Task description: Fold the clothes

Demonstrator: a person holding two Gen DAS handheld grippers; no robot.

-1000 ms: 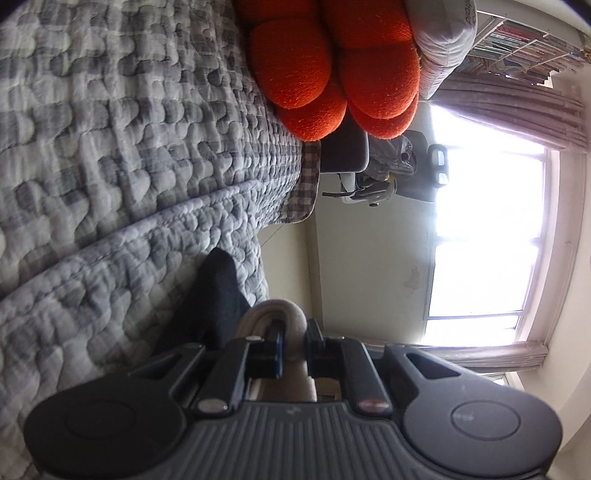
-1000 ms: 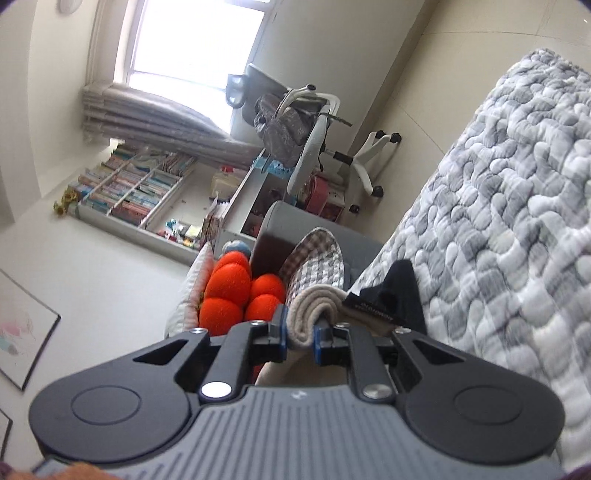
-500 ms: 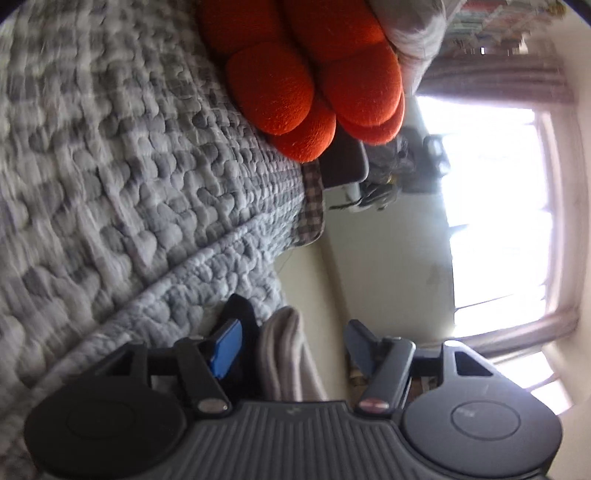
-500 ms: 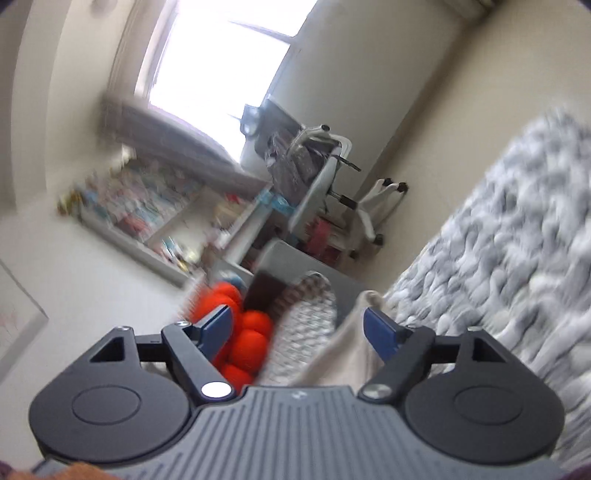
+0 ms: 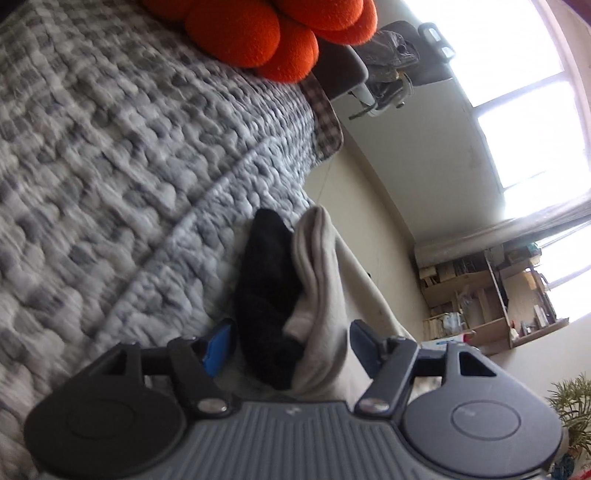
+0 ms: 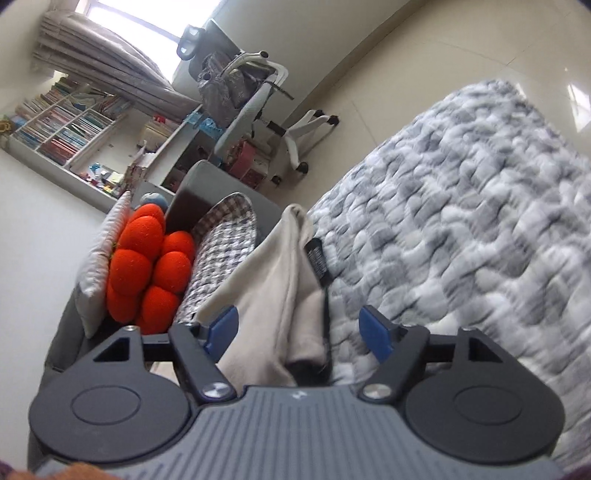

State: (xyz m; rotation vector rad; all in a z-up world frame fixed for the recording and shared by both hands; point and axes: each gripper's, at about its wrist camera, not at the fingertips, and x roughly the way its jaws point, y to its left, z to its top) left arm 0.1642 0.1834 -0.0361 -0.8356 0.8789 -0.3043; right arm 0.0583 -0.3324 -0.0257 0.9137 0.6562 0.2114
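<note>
The grey-and-white quilted bed cover (image 5: 122, 155) fills the left-wrist view from nine to twelve o'clock, with the orange bobbled cushion (image 5: 273, 33) at twelve. The folded beige garment with black lining (image 5: 317, 280) lies on the bed's edge (no pad presses it) between both released grippers: left hand-held gripper (image 5: 288, 345) opening, right hand-held gripper (image 6: 297, 330) closing.

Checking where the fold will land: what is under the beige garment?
The grey quilted bedspread lies under the beige garment, whose black lining shows inside. What the cloth itself covers cannot be seen.
</note>
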